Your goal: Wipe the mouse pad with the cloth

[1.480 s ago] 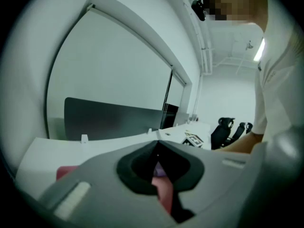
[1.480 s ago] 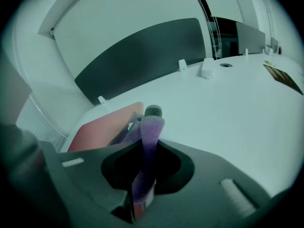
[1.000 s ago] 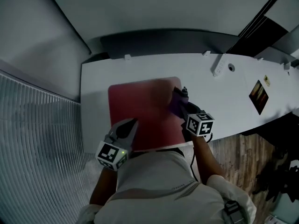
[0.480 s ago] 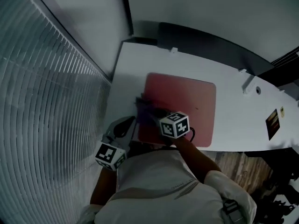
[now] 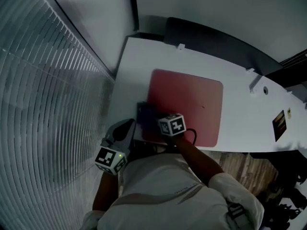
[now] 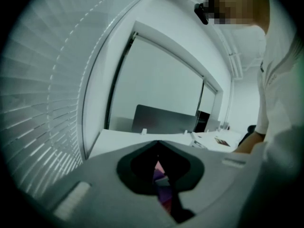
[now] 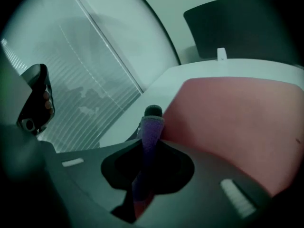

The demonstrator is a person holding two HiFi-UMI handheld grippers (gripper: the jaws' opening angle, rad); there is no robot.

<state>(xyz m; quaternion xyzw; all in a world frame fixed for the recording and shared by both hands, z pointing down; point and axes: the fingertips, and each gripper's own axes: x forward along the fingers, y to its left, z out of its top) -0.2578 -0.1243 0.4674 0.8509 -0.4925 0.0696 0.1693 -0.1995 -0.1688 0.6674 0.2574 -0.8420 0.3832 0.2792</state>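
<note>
My left gripper idles, jaws pressed together on nothing. My right gripper, pinching the purple cloth, has swept across to the left edge of the red mouse pad; I judge one wiping pass complete.

Mouse pad: red, rectangular, rounded corners; flat on white worktop.
Cloth: purple, bunched, pinched upright in right claw, at pad's left edge.

Dull red mouse pad, purple cloth, white table, pale grey blinds (thin parallel stripes)
</note>
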